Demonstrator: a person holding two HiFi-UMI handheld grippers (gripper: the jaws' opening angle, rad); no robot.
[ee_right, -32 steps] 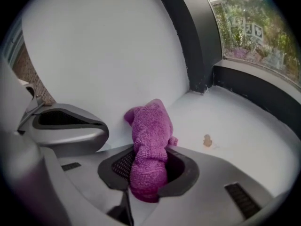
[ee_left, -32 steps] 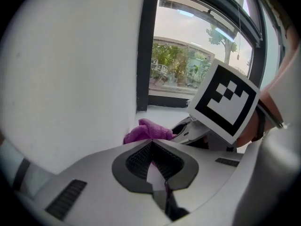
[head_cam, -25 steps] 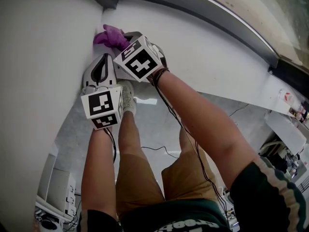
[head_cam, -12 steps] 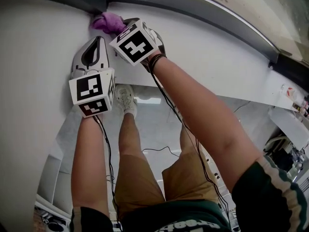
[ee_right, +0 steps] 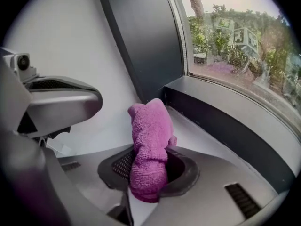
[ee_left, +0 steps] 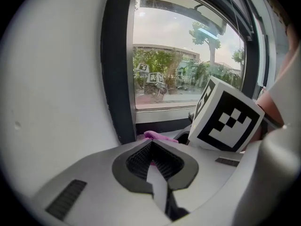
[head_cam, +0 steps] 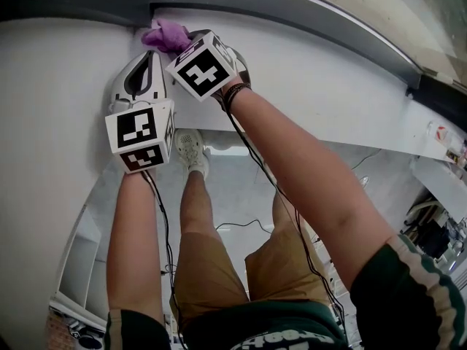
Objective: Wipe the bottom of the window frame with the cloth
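A purple cloth [ee_right: 149, 145] is bunched between the jaws of my right gripper [ee_right: 146, 171], which is shut on it. In the head view the cloth [head_cam: 166, 35] sits on the white sill at the corner where the dark side post [ee_right: 146, 46] meets the dark bottom rail of the window frame [ee_right: 225, 121]. My left gripper [head_cam: 148, 58] rests just left of the right gripper [head_cam: 184, 41], against the white wall. Its jaws stand shut with nothing held in the left gripper view [ee_left: 152, 147], where a bit of cloth [ee_left: 157, 136] shows beyond them.
The white sill [head_cam: 328, 86] runs away to the right along the grey frame rail [head_cam: 314, 13]. A white wall [head_cam: 51, 122] is on the left. The person's legs and a shoe [head_cam: 191, 150] are below, with cables on the floor. The right gripper's marker cube [ee_left: 226, 117] is close on the left gripper's right.
Both grippers have moved up the sill, and the cloth has gone from short of the frame's corner into it. Over the last half second little has shifted.
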